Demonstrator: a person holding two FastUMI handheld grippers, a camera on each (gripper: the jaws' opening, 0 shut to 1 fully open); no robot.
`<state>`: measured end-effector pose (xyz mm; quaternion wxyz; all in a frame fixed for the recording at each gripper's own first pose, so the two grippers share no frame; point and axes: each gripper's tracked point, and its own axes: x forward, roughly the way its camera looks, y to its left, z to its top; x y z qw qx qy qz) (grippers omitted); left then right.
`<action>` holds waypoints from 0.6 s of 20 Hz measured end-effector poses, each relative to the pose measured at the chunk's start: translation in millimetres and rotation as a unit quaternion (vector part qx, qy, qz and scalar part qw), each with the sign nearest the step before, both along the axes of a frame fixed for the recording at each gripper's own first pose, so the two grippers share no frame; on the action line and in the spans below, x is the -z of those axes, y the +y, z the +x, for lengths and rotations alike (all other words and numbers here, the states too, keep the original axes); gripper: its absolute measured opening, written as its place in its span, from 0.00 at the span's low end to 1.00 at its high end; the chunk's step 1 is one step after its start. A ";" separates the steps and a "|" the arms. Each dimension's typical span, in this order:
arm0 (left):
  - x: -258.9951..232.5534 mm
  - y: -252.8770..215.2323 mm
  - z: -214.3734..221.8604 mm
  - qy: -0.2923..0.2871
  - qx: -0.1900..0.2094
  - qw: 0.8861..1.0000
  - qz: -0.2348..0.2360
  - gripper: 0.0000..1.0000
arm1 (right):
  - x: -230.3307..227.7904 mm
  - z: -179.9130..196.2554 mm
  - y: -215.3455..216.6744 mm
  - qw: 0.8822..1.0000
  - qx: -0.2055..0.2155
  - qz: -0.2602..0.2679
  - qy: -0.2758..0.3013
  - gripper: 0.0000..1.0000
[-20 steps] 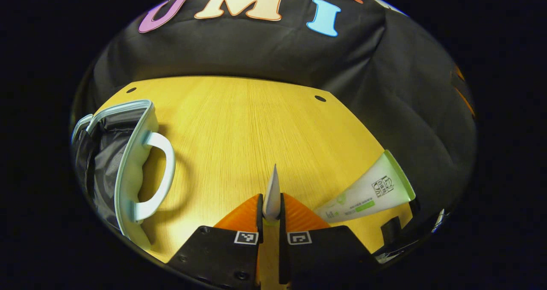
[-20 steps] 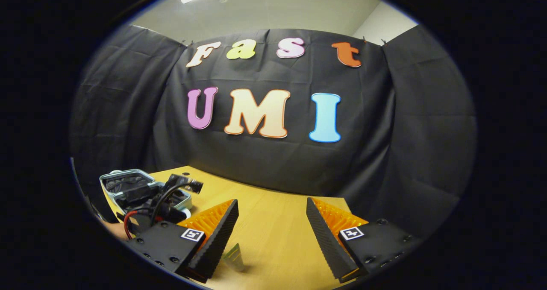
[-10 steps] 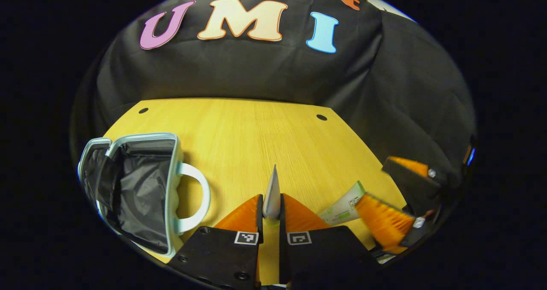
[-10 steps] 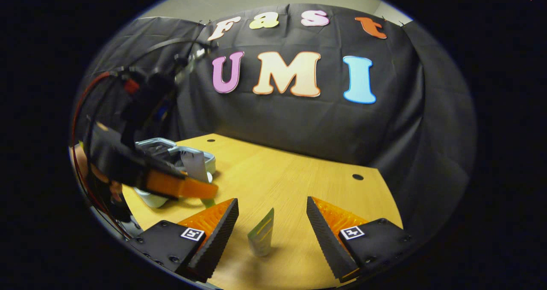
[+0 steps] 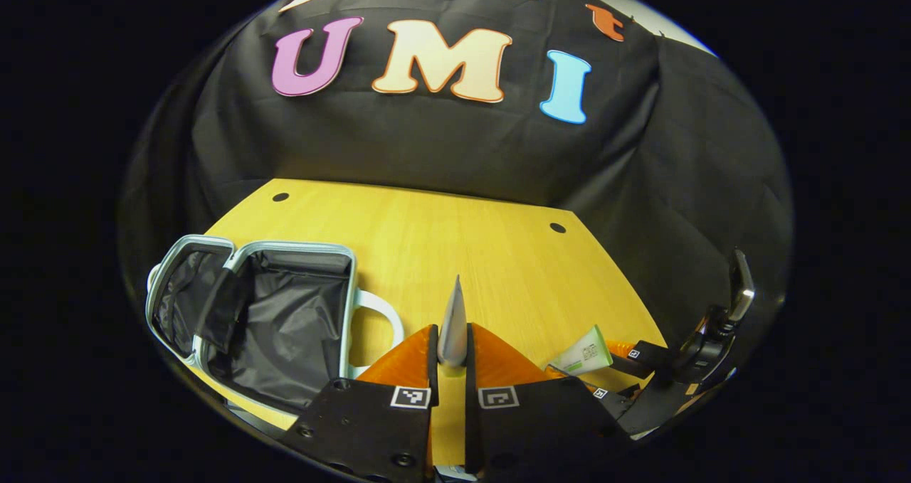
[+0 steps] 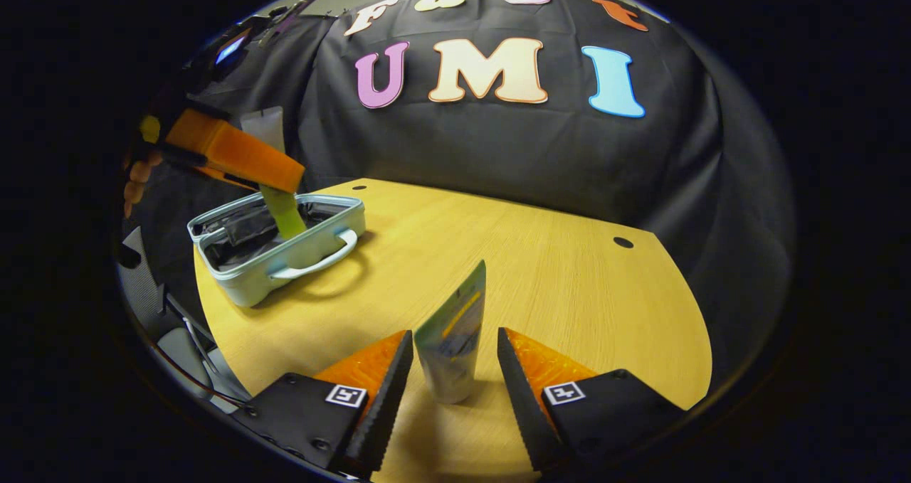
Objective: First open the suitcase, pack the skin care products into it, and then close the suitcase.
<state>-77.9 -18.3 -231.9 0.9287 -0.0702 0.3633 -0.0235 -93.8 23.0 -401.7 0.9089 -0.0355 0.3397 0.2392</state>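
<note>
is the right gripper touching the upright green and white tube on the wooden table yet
Apart. In the right gripper view the right gripper has its fingers spread either side of the green and white tube, with bare wooden table visible in the gap on each side.

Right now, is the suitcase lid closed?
No, the suitcase lies open on the table, its dark lining showing.

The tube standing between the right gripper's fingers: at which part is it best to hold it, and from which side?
Probably the lower body of the tube, its two broad faces. It stands cap-down on the table, thinning to a flat crimp on top. The right gripper already straddles it level, fingers not yet touching, so closing there should suit.
</note>
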 end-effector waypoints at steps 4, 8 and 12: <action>-2.7 19.2 -9.4 0.004 -0.026 1.000 -0.004 0.10 | 13.4 -1.2 1.7 1.000 0.006 -0.005 0.013 0.55; -7.0 43.4 -13.5 0.008 -0.045 0.999 0.000 0.09 | 13.2 -0.5 5.3 1.000 0.008 -0.010 0.016 0.31; -10.0 75.0 -17.4 0.014 -0.063 0.998 0.004 0.10 | 8.4 -1.2 13.5 0.999 0.001 -0.001 0.044 0.19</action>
